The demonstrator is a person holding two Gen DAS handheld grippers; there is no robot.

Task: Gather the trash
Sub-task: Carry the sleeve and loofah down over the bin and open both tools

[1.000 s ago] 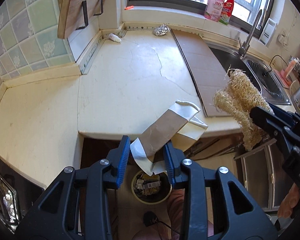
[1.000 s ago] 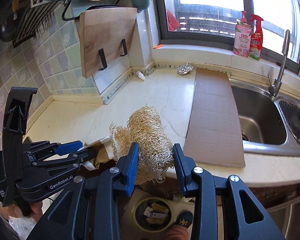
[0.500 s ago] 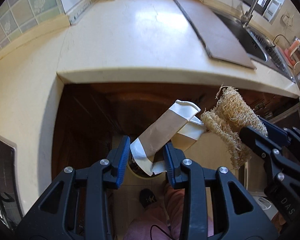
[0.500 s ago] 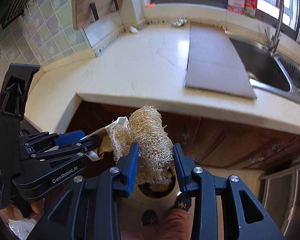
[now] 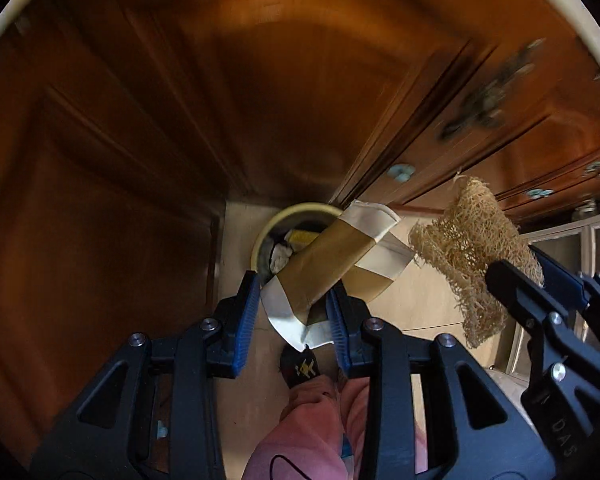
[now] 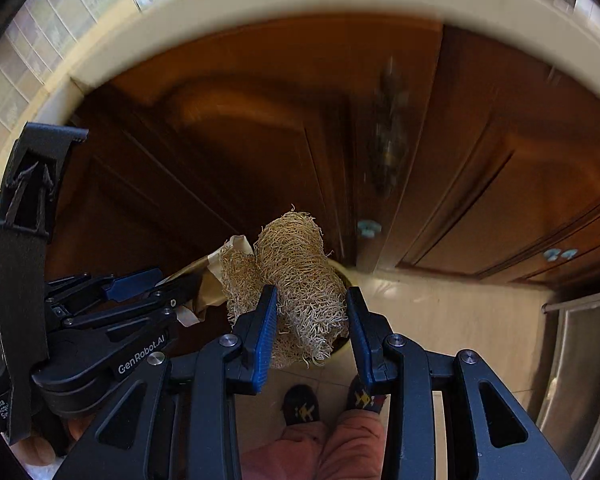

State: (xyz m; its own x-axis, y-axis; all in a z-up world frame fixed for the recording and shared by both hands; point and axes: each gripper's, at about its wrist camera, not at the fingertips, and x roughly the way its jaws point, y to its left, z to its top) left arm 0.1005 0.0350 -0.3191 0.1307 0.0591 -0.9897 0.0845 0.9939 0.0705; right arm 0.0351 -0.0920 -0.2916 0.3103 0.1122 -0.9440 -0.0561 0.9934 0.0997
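Both grippers point down over the bin (image 5: pixel 296 216): left gripper (image 5: pixel 292 312) clamps the paper (image 5: pixel 328 264), nearer overhead; right gripper (image 6: pixel 312 320) clamps the loofah (image 6: pixel 296 268).

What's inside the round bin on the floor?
The bin holds a yellow packet and something white. The brown paper piece held above covers the rest.

Dark wooden cabinet doors (image 5: pixel 260 92) were seen below a pale countertop edge (image 6: pixel 260 20), with small pale-blue knobs (image 6: pixel 367 227) fitted to them. Tiled wall (image 6: pixel 16 76) was glimpsed above the counter. A light floor (image 6: pixel 440 308) was shown, on which dark patterned slippers (image 6: pixel 300 404) and pink trouser legs (image 5: pixel 308 428) were placed.
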